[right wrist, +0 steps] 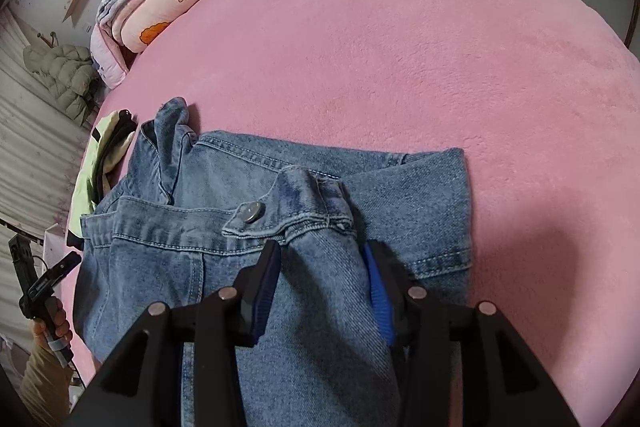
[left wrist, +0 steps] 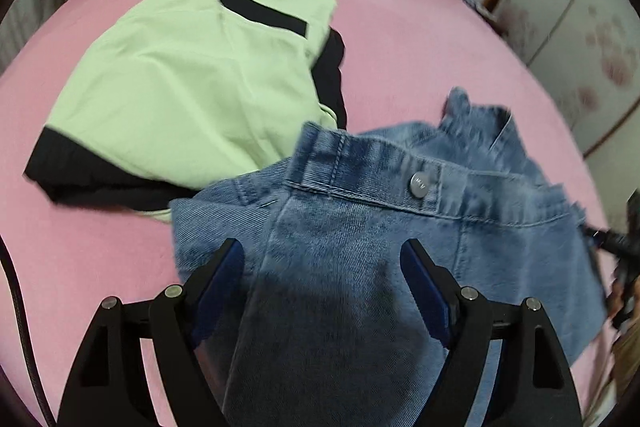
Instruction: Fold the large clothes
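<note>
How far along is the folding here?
Done: a green top lies folded on the pink bed. In hand: the denim garment lies partly doubled over, with both claws, left and right, open above it, gripping nothing. Left: it is still bunched at the waistband and needs tidying.

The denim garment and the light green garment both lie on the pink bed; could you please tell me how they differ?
The denim garment is faded blue with a metal snap button; the light green garment is pale green with black trim. The denim lies bunched between the open fingers of the left gripper and right gripper; the green one lies flat, apart from both. The denim's edge overlaps the green one. Both rest on the pink bed cover.
</note>
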Tool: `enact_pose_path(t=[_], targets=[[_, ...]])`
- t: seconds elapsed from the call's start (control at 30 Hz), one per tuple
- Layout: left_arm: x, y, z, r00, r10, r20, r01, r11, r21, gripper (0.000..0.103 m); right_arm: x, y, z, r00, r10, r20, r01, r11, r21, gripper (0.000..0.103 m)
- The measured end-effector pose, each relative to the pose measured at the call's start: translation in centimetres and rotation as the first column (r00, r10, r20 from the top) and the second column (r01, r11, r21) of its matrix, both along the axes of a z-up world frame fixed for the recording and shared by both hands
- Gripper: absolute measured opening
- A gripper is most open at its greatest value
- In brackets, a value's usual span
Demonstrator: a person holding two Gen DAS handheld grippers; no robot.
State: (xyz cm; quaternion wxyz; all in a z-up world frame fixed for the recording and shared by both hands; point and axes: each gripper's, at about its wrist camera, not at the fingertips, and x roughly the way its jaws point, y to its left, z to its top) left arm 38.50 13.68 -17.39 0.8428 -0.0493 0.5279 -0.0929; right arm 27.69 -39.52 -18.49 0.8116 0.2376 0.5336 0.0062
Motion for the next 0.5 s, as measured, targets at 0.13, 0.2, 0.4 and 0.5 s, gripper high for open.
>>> enact_pose_path(t=[0.13,0.2,0.4,0.5], targets=[[1.6,-1.1,-0.9,0.999,-0.034,-0.007,0.035,0.998,0.061,0.08,0.1,0.2,-0.2,1.0,0.008,0.002,-0.008,1.0,-0.017,0.043],[2.5,-1.4,-1.3,0.999,-0.041,-0.014,0.042,0.996,0.08,0.08,0.3,0.4,-0.3,1.0,0.013,0.002,-0.013,1.0,-0.028,0.043],[3.9,-2.3,-2.4,0.997,-0.073,-0.021,0.075,0.992,0.101,0.063,0.5,0.6,-0.5,1.0,0.021,0.014,-0.021,0.999,-0.046,0.044],[3.1,-2.5,-1.7,0.998,-0.064,0.021,0.061,0.991,0.122,0.023,0.5,1.1,-0.4,0.999,0.026,0.019,-0.024,0.996,-0.081,0.038]])
